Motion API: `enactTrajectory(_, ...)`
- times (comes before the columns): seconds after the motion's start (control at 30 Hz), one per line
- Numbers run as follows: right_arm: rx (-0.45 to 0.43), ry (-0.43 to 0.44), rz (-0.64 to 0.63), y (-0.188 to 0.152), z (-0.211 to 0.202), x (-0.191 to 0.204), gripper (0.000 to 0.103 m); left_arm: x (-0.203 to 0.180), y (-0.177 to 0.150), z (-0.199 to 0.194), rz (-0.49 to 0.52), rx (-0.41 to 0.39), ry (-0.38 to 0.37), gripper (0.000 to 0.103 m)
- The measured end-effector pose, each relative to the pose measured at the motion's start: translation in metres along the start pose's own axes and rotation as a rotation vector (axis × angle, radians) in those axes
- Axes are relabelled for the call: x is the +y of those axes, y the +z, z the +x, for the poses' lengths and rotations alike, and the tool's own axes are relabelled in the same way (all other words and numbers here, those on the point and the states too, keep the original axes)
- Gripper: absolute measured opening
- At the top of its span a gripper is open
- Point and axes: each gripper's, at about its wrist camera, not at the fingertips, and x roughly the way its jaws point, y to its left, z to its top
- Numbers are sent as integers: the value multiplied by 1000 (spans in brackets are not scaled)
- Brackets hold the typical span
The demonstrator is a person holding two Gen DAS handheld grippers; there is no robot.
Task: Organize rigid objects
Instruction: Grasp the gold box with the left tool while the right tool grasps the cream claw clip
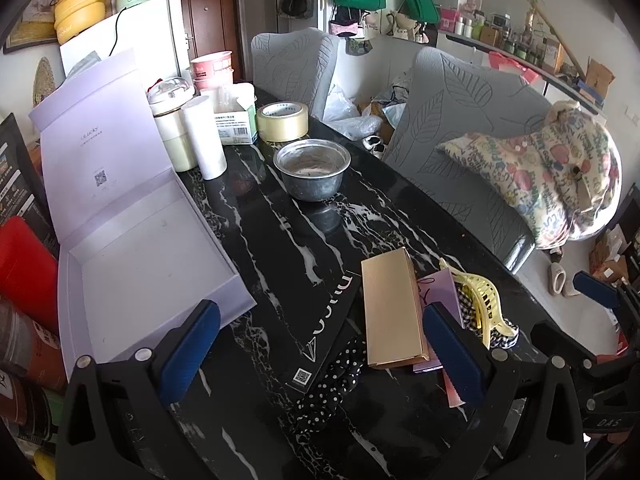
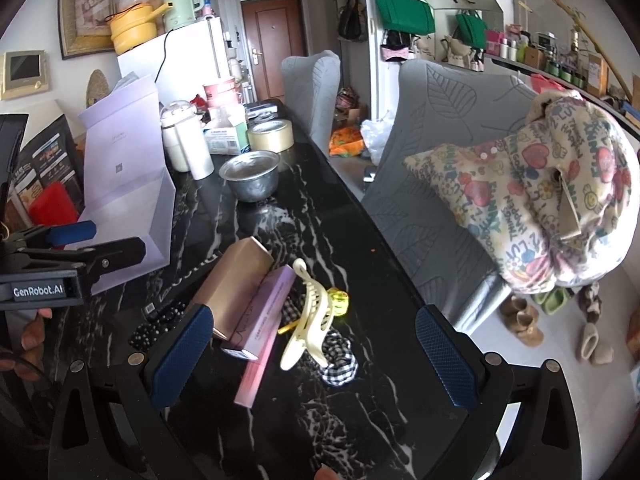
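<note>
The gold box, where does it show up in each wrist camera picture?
Left wrist: the gold box lies lower centre-right on the black table, just left of the yellow hair claw.
Right wrist: the gold box lies lower centre-left, left of the pink box.
Shared landmark: the steel bowl farther up the table.

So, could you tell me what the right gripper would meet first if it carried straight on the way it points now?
Most likely the pale yellow hair claw, which lies between the open right gripper fingers' line, resting partly on the checked scrunchie. The pink box sits just left of that line. Depth is hard to judge through the fisheye.
</note>
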Motion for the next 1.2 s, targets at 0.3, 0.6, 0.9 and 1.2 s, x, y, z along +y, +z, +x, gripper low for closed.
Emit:
enactTrajectory(0.3, 30, 16, 29, -11, 17, -24, 103, -20, -2, 27, 14, 50, -108, 99)
enactTrajectory(0.6, 58, 54, 29, -14, 36, -36, 93, -34, -3, 60, -2, 145, -179, 74)
enactTrajectory(0.9, 108, 121, 28, -12, 59, -34, 61, -36, -3, 86, -26, 227, -209, 67)
enactTrajectory(1.2, 151, 204, 53, -6, 84, -29, 44, -32, -5, 99, -38, 259, -222, 67)
